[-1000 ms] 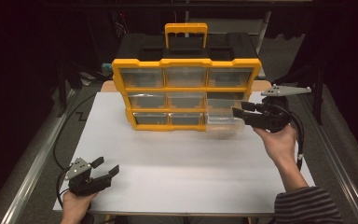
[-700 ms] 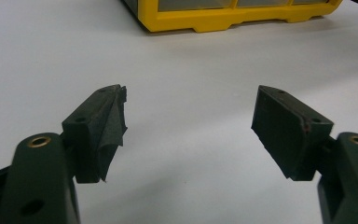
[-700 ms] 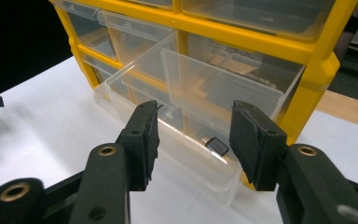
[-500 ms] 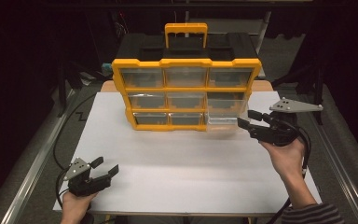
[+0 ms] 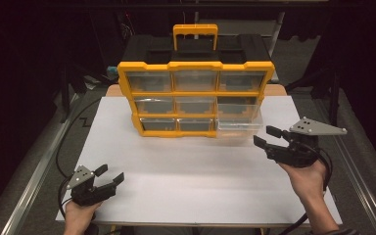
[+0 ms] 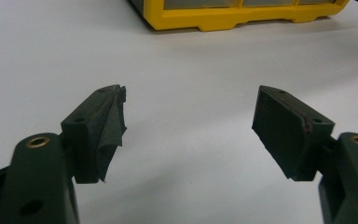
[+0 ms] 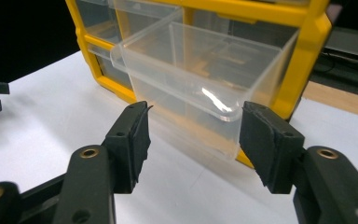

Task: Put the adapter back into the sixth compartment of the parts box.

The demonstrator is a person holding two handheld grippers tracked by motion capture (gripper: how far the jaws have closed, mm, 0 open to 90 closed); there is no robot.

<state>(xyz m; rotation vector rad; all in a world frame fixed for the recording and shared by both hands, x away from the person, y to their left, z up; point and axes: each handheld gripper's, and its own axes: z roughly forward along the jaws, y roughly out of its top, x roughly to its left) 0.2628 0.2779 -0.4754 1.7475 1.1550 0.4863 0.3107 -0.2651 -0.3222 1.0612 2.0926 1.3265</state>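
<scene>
Right gripper (image 5: 273,137) has drawn back from the organiser and dropped lower since the earlier frames; left gripper (image 5: 108,176) is unchanged.

The clear drawer (image 7: 191,79) stands pulled out of the bottom-right bay of the yellow organiser (image 5: 196,95), which sits at the far middle of the white desk (image 5: 191,181). Right jaws are apart, holding nothing, just short of the drawer's front lip. Left jaws are also apart and empty, resting near the desk's front left corner. Judgement: the drawer is thin, light, rigid plastic, smooth and likely slippery; the curled front lip is the soundest place to take hold, with moderate pressure to avoid flexing the wall.
</scene>
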